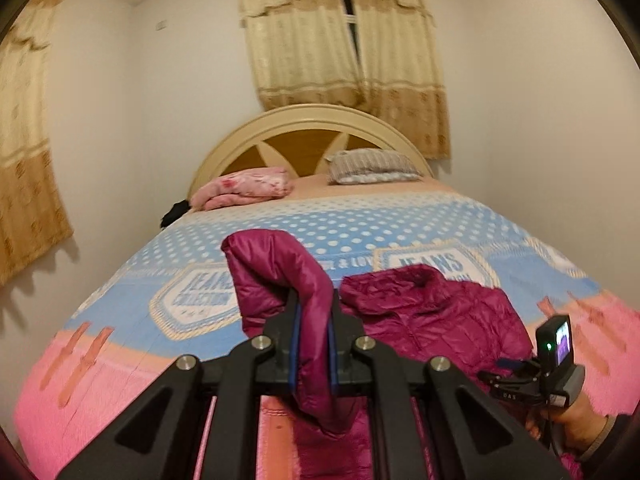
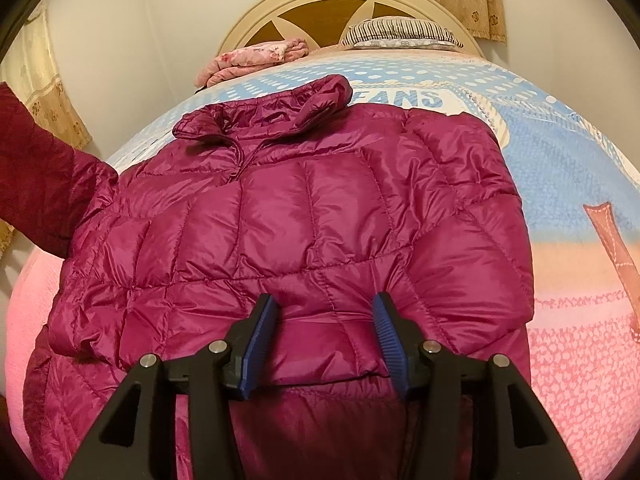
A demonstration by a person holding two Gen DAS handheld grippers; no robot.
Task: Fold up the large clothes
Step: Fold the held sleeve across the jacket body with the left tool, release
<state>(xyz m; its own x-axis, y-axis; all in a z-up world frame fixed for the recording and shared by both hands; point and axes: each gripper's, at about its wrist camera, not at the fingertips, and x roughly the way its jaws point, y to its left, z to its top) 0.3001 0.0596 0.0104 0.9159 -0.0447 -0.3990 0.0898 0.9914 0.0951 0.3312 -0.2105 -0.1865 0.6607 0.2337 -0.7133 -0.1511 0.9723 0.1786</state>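
A magenta quilted puffer jacket (image 2: 304, 208) lies front up on the bed, collar toward the headboard. My left gripper (image 1: 314, 320) is shut on the jacket's sleeve (image 1: 280, 268) and holds it lifted above the bed; the raised sleeve also shows in the right wrist view (image 2: 36, 168) at the far left. The jacket body lies to the right of it (image 1: 440, 312). My right gripper (image 2: 324, 320) is open, its blue pads on either side of a fold of the jacket's lower part, low over the fabric.
The bed has a blue and pink blanket (image 1: 360, 224) with white dots. A folded pink blanket (image 1: 244, 188) and a striped pillow (image 1: 372, 166) lie by the cream headboard (image 1: 308, 120). Curtains (image 1: 344, 40) hang behind. The right gripper's camera unit (image 1: 556, 344) shows at right.
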